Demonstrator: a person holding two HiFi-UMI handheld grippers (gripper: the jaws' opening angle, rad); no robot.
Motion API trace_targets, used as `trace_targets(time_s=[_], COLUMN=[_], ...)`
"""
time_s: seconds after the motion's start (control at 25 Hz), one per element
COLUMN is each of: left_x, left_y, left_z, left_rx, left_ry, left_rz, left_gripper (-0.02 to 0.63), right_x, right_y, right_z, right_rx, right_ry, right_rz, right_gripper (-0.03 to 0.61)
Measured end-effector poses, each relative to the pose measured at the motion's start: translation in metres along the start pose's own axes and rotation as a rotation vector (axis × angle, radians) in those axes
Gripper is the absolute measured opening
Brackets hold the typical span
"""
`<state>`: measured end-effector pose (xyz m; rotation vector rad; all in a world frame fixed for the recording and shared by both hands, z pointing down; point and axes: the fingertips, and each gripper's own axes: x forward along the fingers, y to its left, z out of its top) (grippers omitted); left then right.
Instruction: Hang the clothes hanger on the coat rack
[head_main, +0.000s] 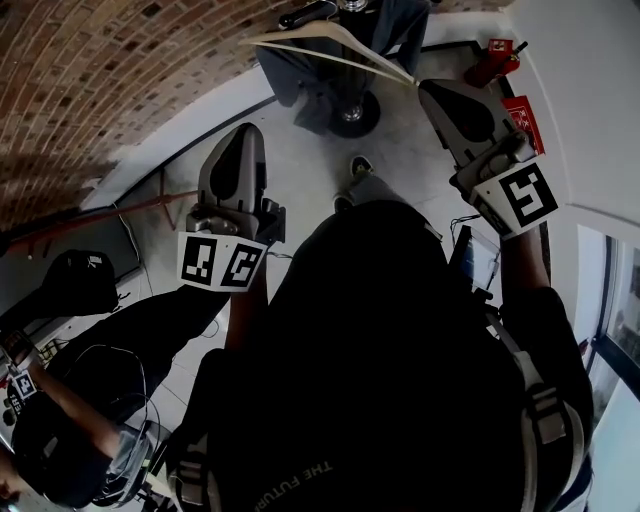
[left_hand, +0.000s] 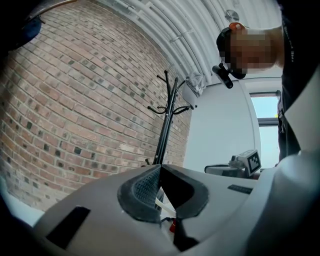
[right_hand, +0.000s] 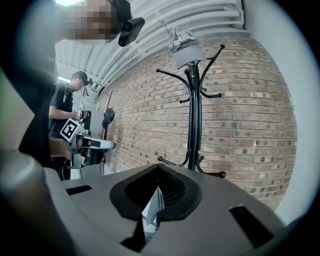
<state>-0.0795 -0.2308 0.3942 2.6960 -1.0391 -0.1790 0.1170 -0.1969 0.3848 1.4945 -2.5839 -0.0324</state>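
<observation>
A pale wooden clothes hanger (head_main: 330, 48) hangs level in the air in front of the black coat rack (head_main: 350, 112). My right gripper (head_main: 425, 88) is shut on the hanger's right end. In the right gripper view a pale sliver of the hanger (right_hand: 152, 207) shows between the closed pads of that gripper (right_hand: 157, 182). The rack (right_hand: 195, 110) stands straight ahead with a grey cap (right_hand: 185, 45) on top. My left gripper (head_main: 248, 130) is shut and holds nothing, well left of the hanger. In the left gripper view its jaws (left_hand: 160, 172) meet below the rack (left_hand: 167, 120).
A brick wall (head_main: 110, 70) runs behind the rack. A red extinguisher (head_main: 490, 60) stands at the white wall on the right, near a window (head_main: 610, 300). Another person in black (head_main: 60, 440) is at the lower left. Grey cloth (head_main: 290, 70) shows beside the rack's foot.
</observation>
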Motion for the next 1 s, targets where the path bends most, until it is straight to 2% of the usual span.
trace_targets(time_s=[0.4, 1.0], left_x=[-0.025, -0.023], left_y=[0.001, 0.009], left_z=[-0.011, -0.004], left_rx=[-0.005, -0.010], left_ry=[0.020, 0.006], left_rz=[0.005, -0.009], left_gripper=[0.014, 0.014], right_x=[-0.002, 0.007], right_y=[0.027, 0.028], right_z=[-0.016, -0.013], right_rx=[-0.011, -0.034], right_ry=[0.020, 0.015], right_rz=[0.009, -0.022], right_gripper=[0.017, 0.017])
